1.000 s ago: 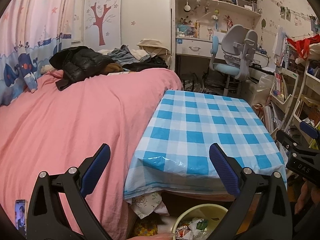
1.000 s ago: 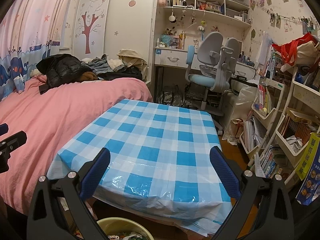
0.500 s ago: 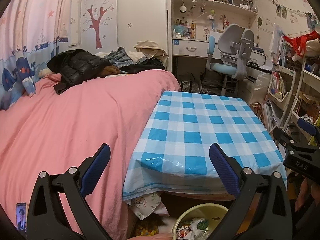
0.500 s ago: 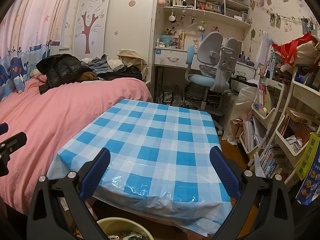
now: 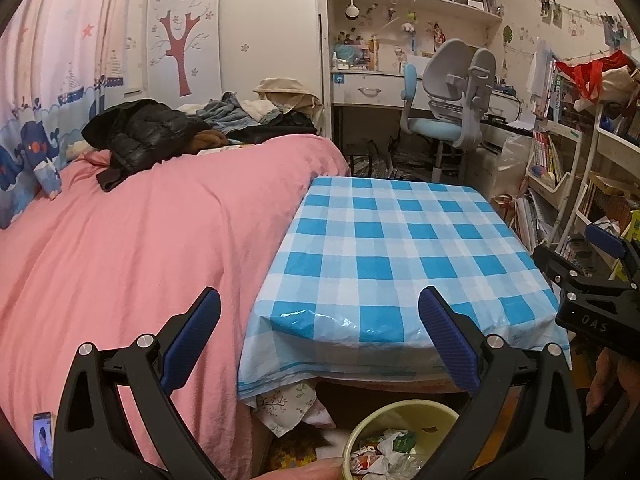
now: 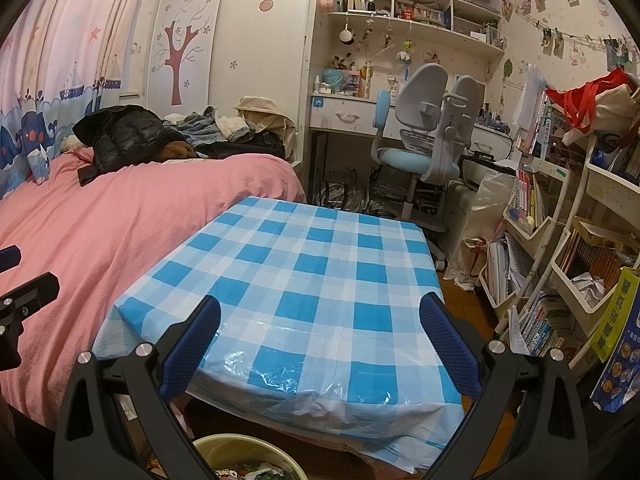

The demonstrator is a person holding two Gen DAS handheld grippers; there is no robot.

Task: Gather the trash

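Beside the pink-covered bed (image 5: 132,240) stands a low table under a blue-and-white checked plastic cloth (image 5: 400,248), its top bare of any litter that I can make out. Both tools hang in the air at the near edge of that table. The left gripper (image 5: 320,344) has its blue-padded fingers spread wide with nothing between them, and the right gripper (image 6: 320,344) is likewise spread wide and empty. From the left camera the right tool shows at the far right edge, with part of a hand (image 5: 612,380) below it.

Under the near edge of the table sits a pale yellow-green bin (image 5: 400,416). Inside it lies crumpled trash (image 5: 384,448), wrappers and paper in white, green and red. The right camera catches only the bin's rim at the bottom of its view.

On the far end of the bed lies a heap of clothes with a black puffer jacket (image 5: 144,132) on top. Beyond the table stands a grey and blue desk chair (image 6: 428,132) at a white desk, and shelving carts crammed with books (image 6: 536,200) line the right side.
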